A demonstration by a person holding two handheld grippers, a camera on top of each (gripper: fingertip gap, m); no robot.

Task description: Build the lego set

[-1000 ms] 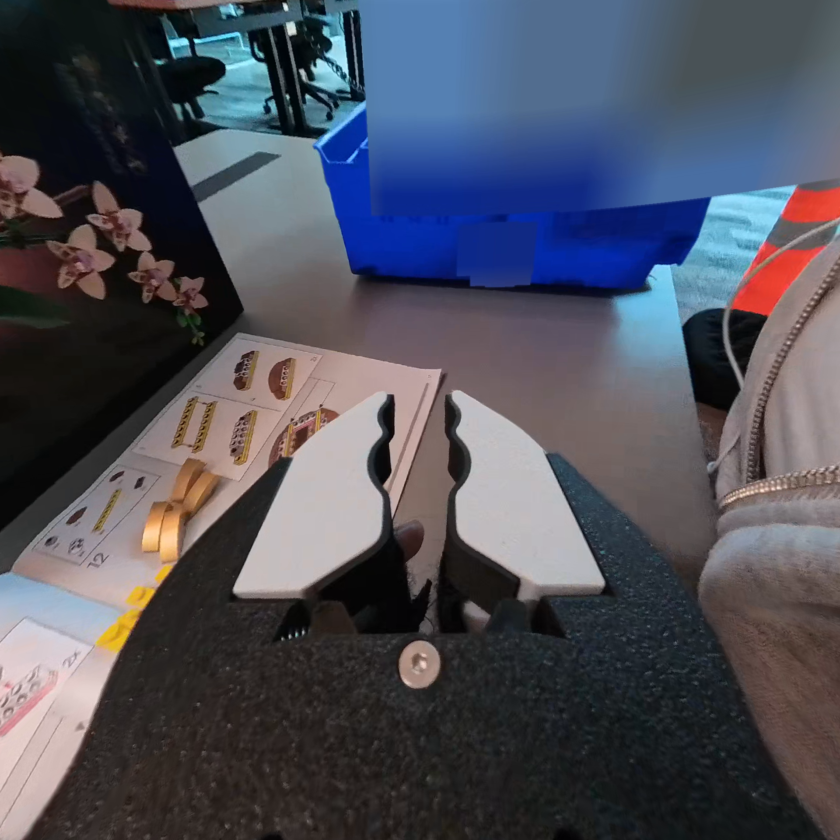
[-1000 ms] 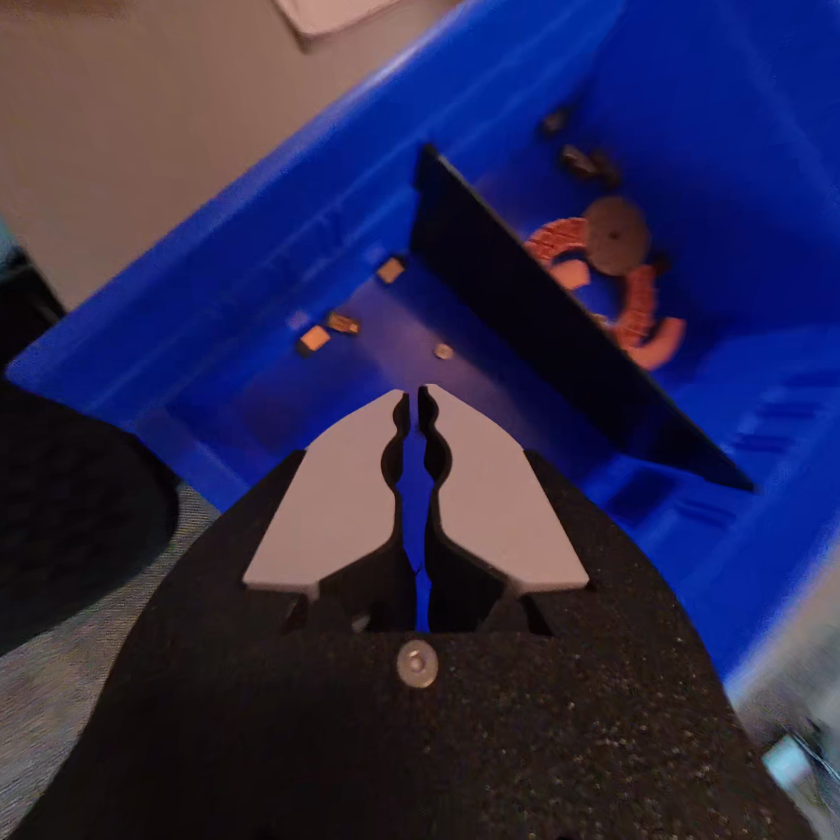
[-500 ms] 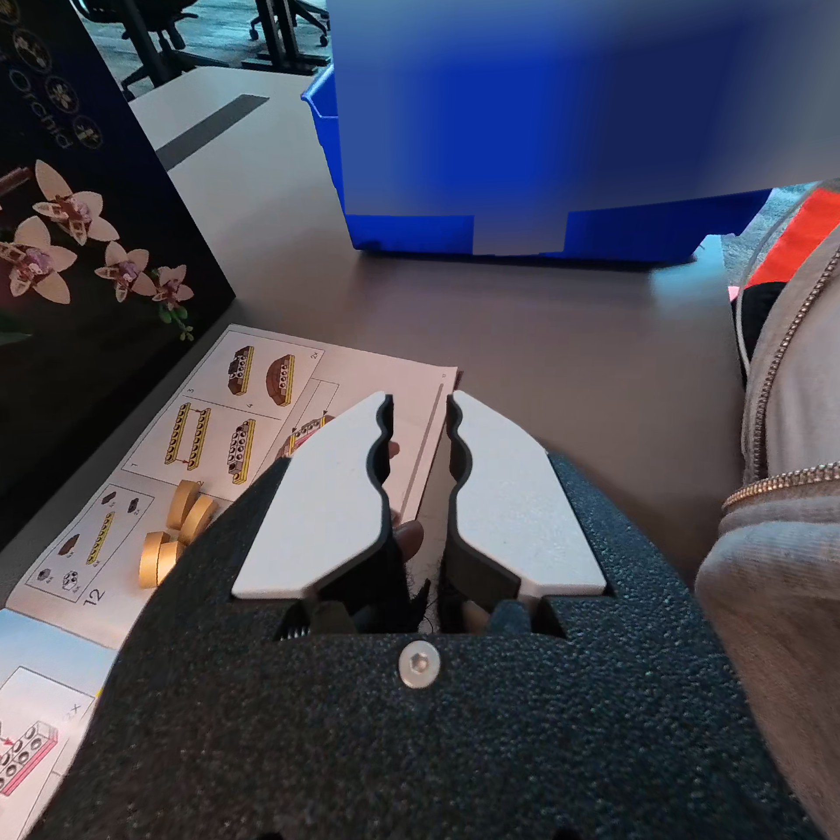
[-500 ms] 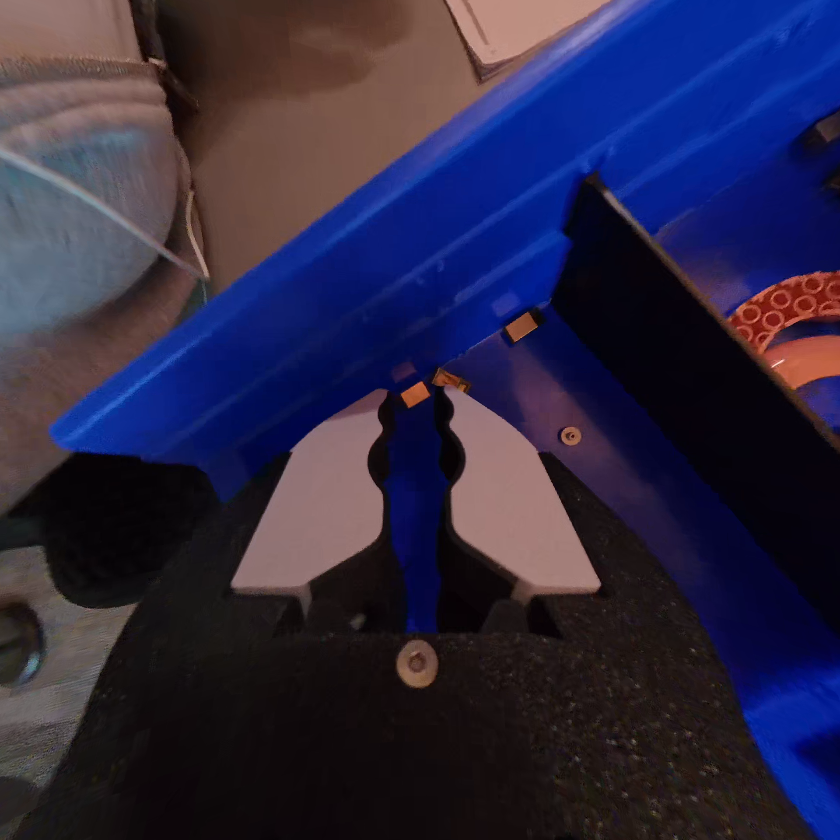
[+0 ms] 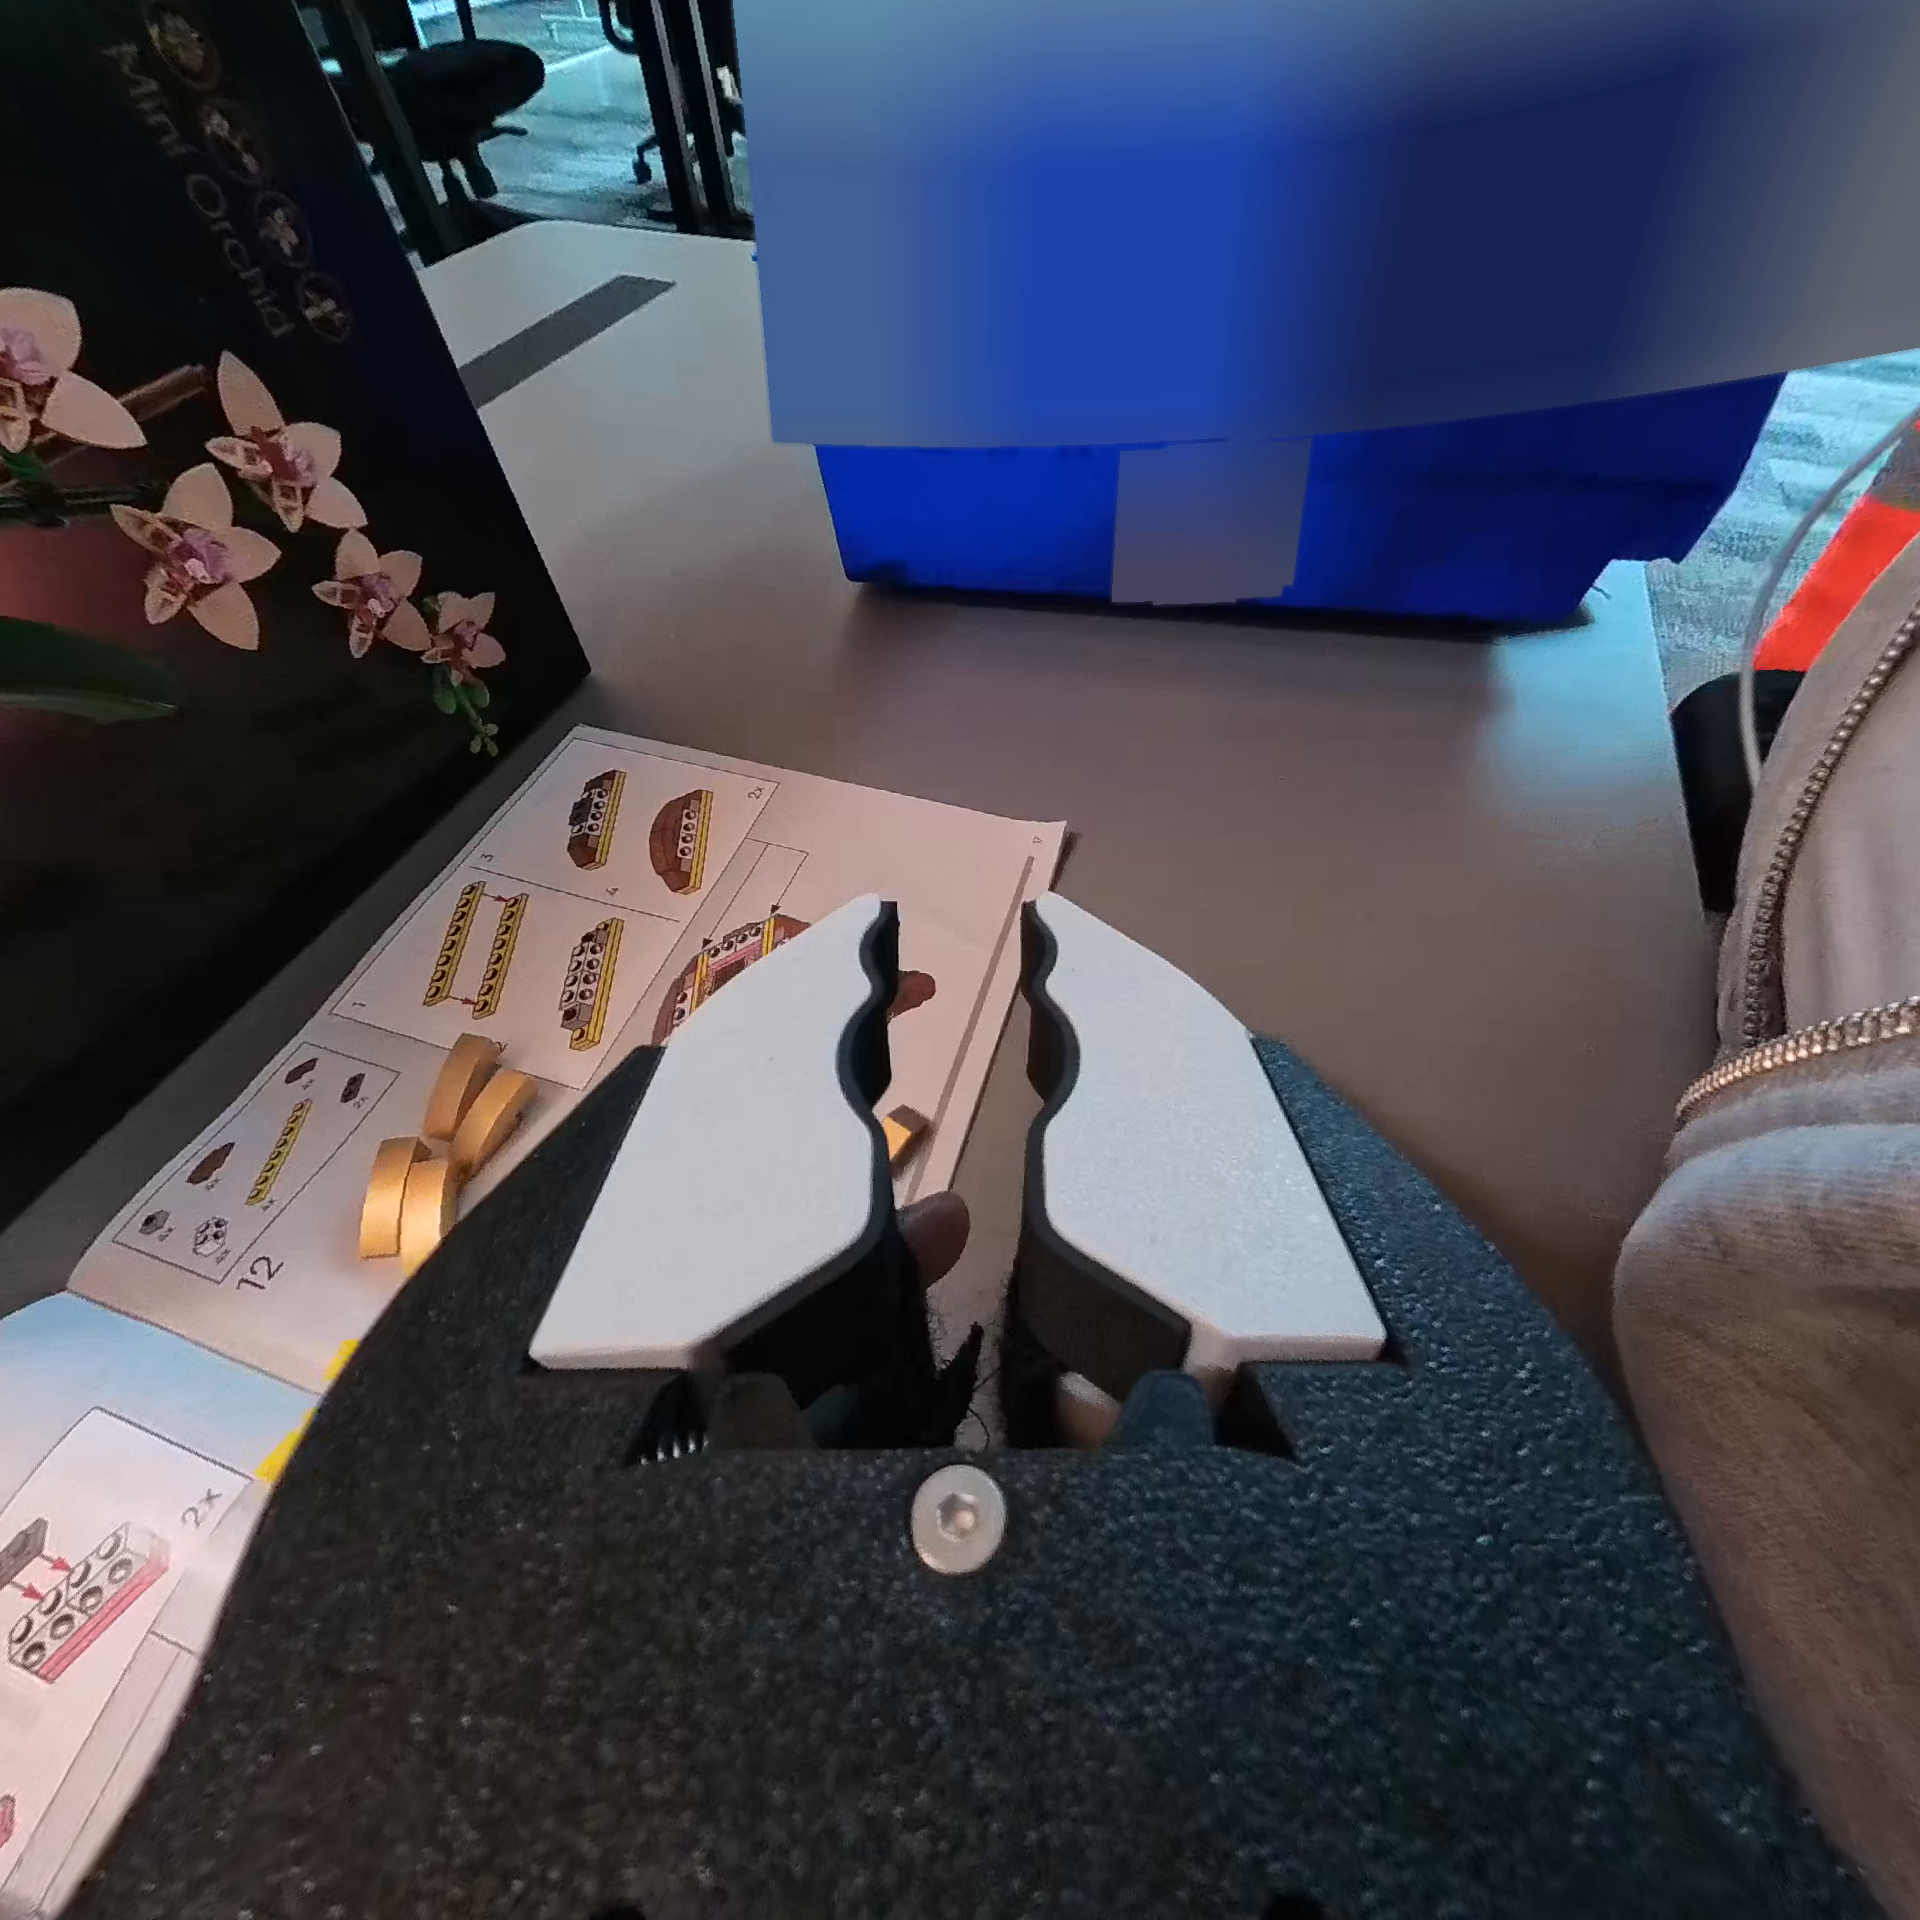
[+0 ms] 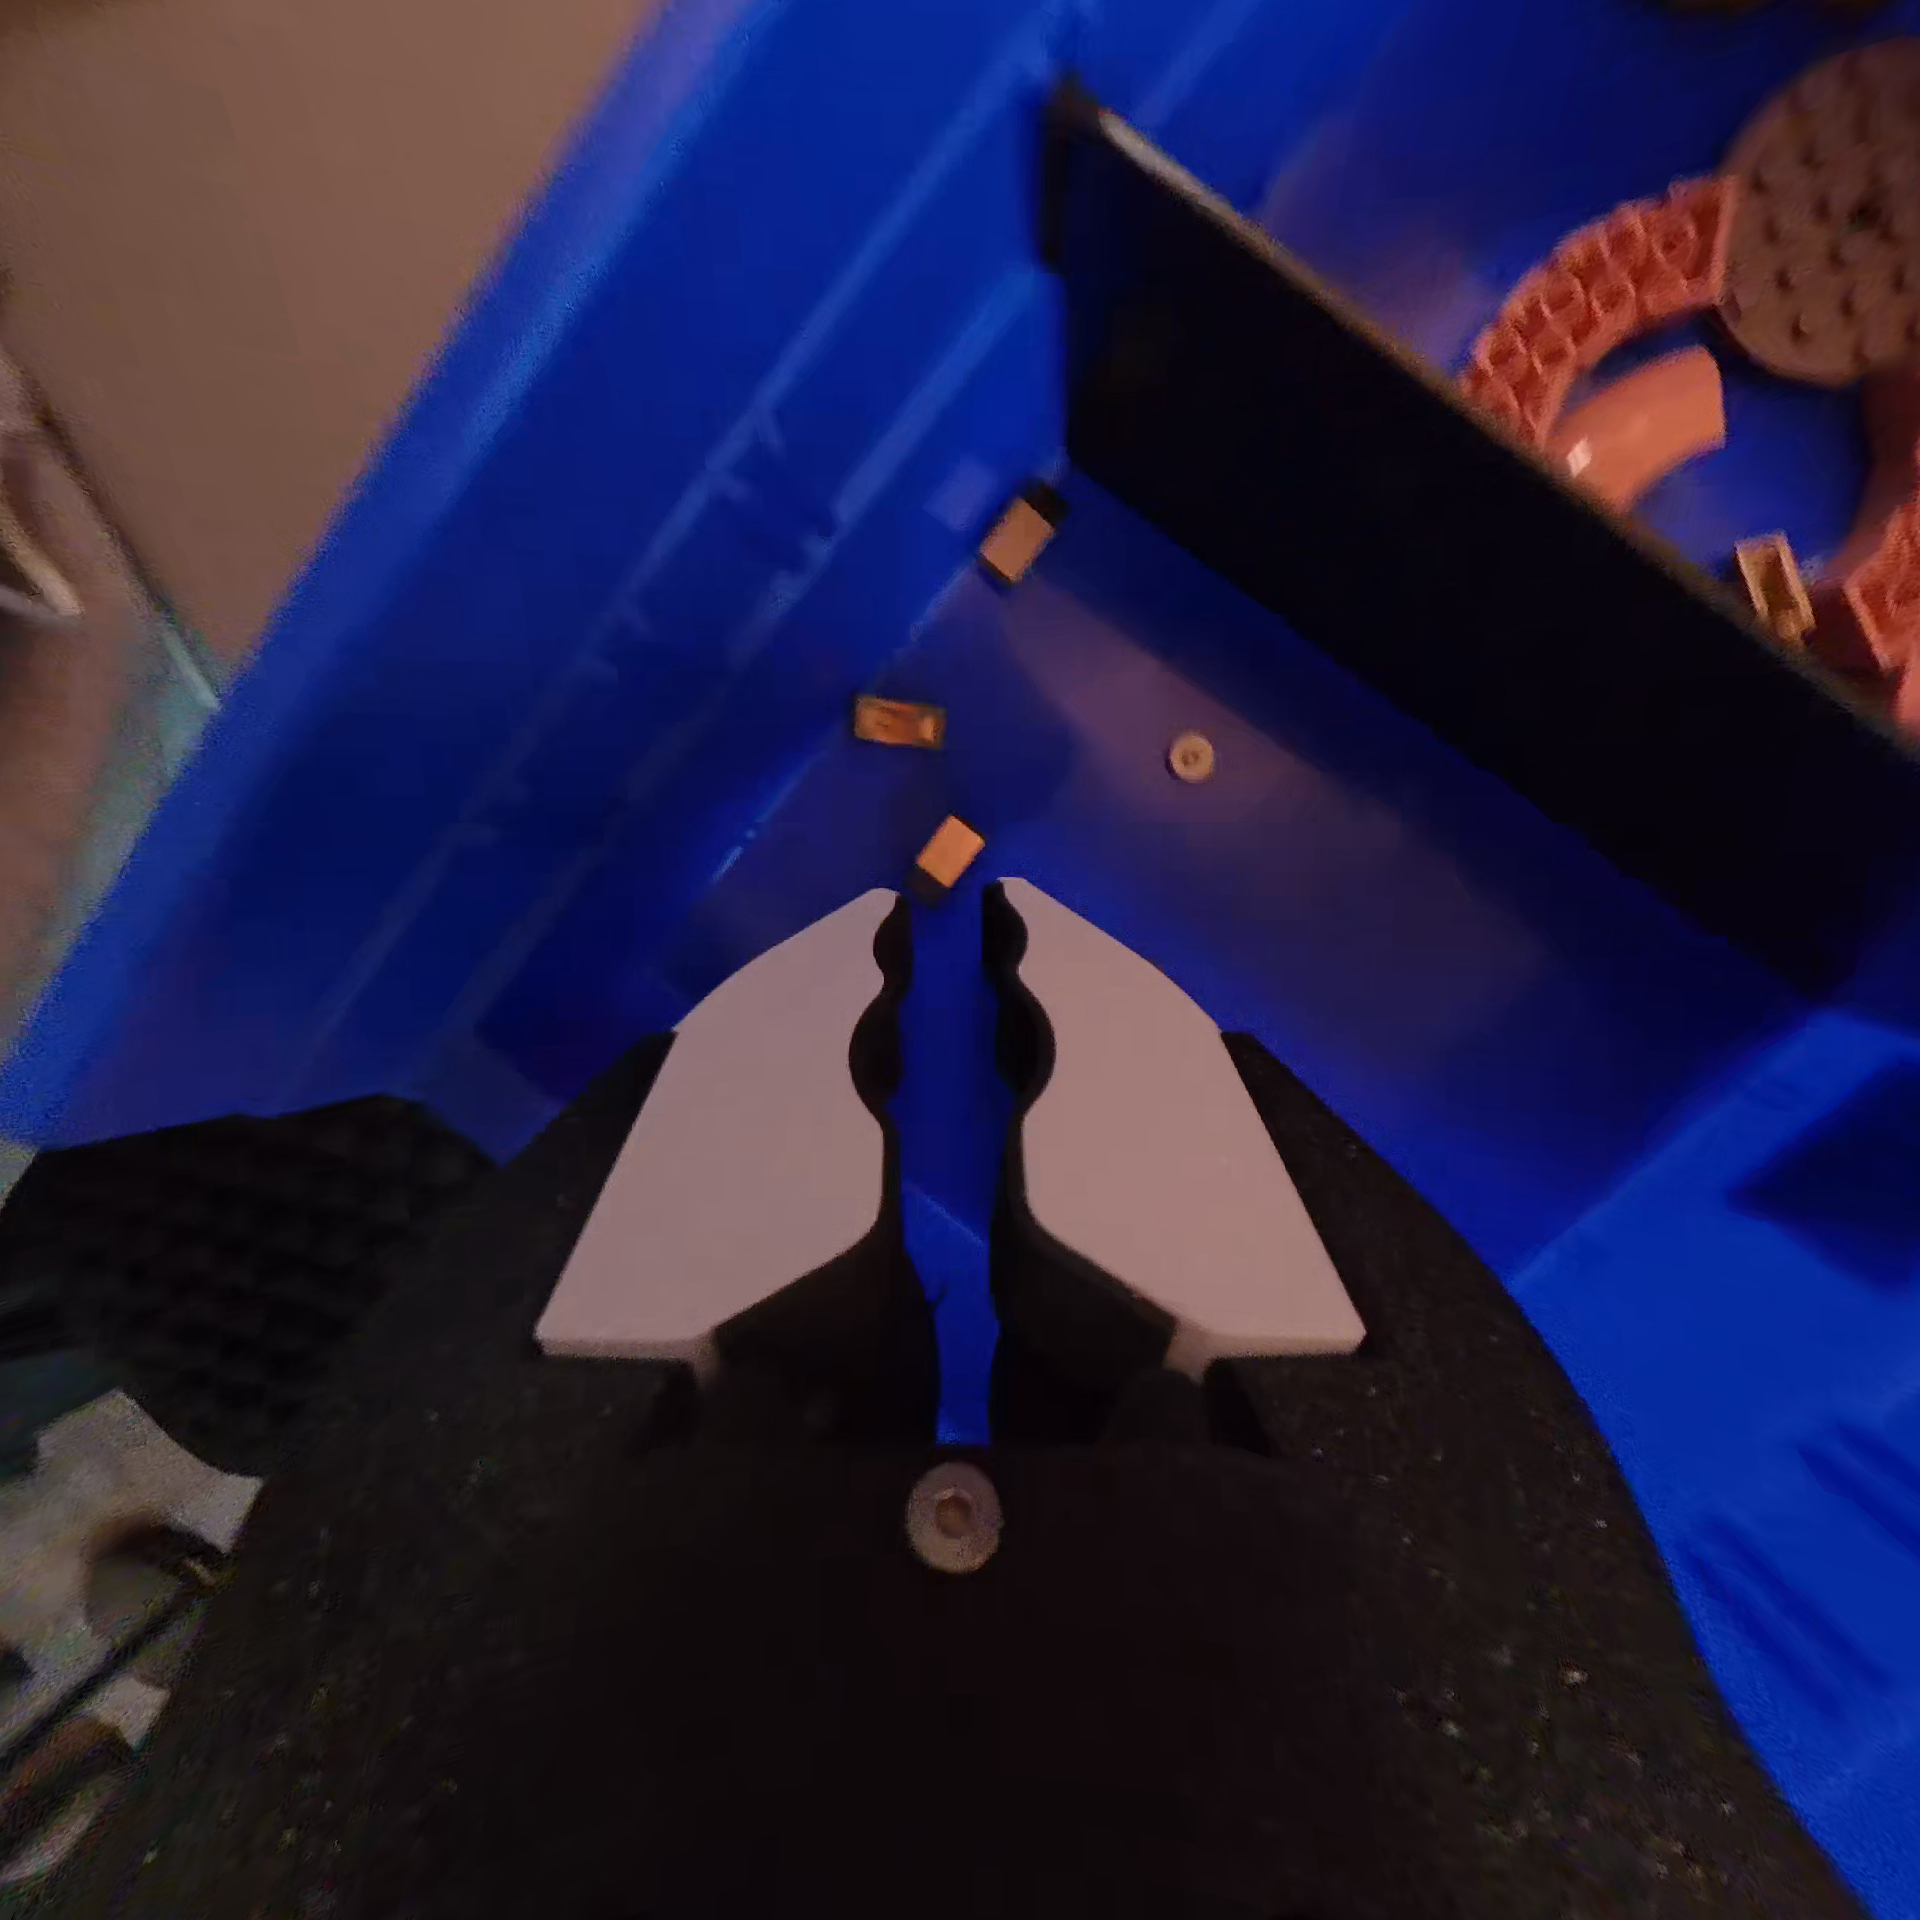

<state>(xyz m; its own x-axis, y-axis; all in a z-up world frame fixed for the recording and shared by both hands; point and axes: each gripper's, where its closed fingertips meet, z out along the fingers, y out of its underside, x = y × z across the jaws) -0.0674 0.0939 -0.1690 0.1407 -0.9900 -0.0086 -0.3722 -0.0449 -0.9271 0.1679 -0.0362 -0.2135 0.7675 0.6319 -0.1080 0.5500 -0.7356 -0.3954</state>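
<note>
Right wrist view: right gripper slightly spread, empty, over gold pieces in bin. Left gripper spread, empty, above manual bearing gold arches. Build judged early; most unassembled.

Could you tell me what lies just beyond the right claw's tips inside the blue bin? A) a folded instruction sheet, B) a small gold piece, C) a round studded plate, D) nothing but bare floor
B: in the right wrist view, a small gold piece lies on the blue bin floor just past the open right claw, on the near side of the black divider.
</note>
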